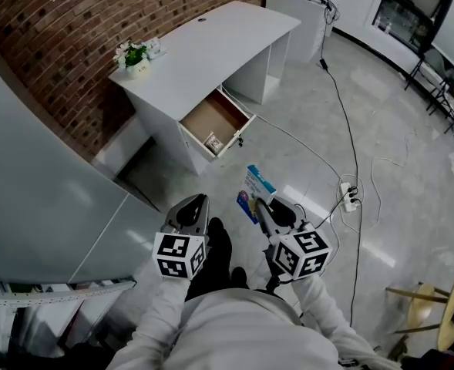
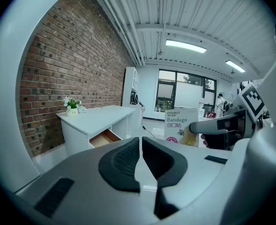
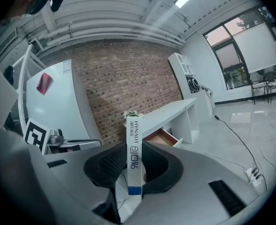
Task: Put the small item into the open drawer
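Note:
A white and blue bandage box (image 1: 254,190) is clamped upright between the pads of my right gripper (image 1: 265,209), above the floor in front of the desk. In the right gripper view the box (image 3: 134,153) stands on edge between the two black pads. My left gripper (image 1: 196,203) hangs beside it on the left, shut with nothing in it; its pads (image 2: 123,161) almost meet. The white desk (image 1: 211,45) has its wooden drawer (image 1: 211,118) pulled open towards me. A small packet (image 1: 213,142) lies at the drawer's front.
A potted flower (image 1: 136,56) stands on the desk's left end. A power strip (image 1: 349,196) and long cables lie on the floor to the right. A grey curved cabinet (image 1: 42,199) rises on the left. Wooden furniture (image 1: 431,307) sits at the lower right.

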Available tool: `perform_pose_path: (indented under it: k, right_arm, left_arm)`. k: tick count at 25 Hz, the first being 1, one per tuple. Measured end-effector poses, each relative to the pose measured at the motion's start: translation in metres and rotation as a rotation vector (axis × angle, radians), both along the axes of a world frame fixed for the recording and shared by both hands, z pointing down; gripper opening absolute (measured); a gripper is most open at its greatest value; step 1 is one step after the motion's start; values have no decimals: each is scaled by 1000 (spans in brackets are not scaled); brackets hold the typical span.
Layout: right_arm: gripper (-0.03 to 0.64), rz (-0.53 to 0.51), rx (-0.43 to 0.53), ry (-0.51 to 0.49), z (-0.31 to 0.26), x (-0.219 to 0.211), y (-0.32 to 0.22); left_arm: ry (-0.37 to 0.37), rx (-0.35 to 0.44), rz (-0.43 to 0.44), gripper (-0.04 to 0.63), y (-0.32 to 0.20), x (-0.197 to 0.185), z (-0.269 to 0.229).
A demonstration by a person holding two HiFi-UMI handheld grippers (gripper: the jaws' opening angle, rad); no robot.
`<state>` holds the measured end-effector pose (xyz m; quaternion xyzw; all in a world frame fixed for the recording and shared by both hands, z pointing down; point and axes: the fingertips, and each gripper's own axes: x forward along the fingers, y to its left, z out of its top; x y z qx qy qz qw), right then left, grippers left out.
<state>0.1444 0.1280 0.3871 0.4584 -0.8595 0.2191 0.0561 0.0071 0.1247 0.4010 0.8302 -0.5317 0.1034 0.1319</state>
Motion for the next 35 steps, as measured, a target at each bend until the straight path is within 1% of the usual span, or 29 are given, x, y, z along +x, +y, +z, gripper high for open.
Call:
perform_pose_path:
  k: [7, 16, 22, 29, 35]
  right_arm:
    - [117, 20, -26, 5, 10, -8, -60]
    - [117, 14, -60, 41, 24, -47, -163]
    - [117, 39, -103, 57, 34, -57, -215]
    - [117, 75, -116, 73, 37, -69, -264]
    - [117, 91, -132, 89, 44, -77, -285]
  left_arm:
    - [11, -26, -2, 34, -65, -14, 14]
    - [17, -73, 23, 34, -170, -46, 34]
    - [31, -95, 38, 34, -228, -60, 40]
    - [46, -108, 70, 34, -275, -73, 44]
    - [60, -124, 81, 34, -297, -82, 53]
